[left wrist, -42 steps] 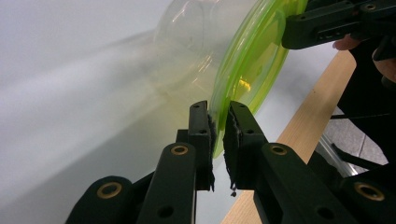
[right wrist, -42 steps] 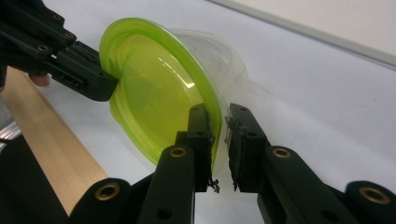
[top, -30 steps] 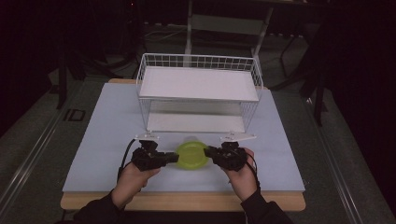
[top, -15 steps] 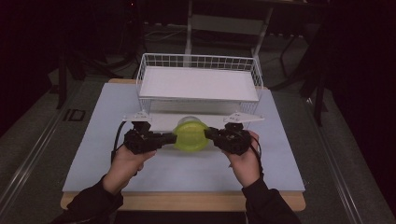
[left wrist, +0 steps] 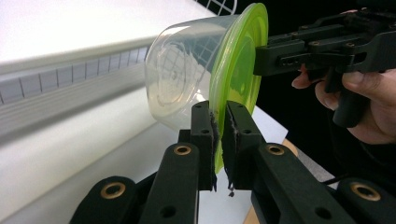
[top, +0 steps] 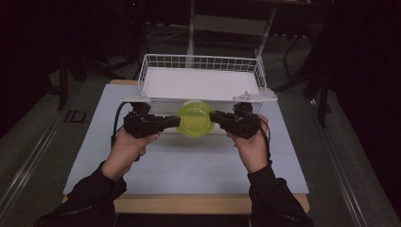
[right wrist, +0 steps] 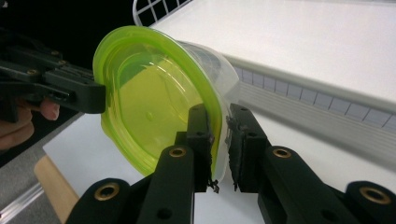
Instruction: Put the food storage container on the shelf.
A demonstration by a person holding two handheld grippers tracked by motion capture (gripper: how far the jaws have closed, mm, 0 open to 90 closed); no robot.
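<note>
Now we have the container (top: 195, 119) lifted off the table (top: 189, 165) to mid-frame, up by the wire basket (top: 201, 82). Our left gripper (top: 176, 121) and right gripper (top: 213, 117) each clamp its green rim, so we judge the basket comes next.

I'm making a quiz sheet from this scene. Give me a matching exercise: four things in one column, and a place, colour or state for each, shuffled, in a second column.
Things:
1. lid
2. tub
3. wire basket
4. left hand-held gripper

Descriptions:
A. white, at the far side of the table
B. clear, see-through plastic
C. yellow-green, round
D. black, shut on the lid's rim

Pairs: 1-C, 2-B, 3-A, 4-D
</note>
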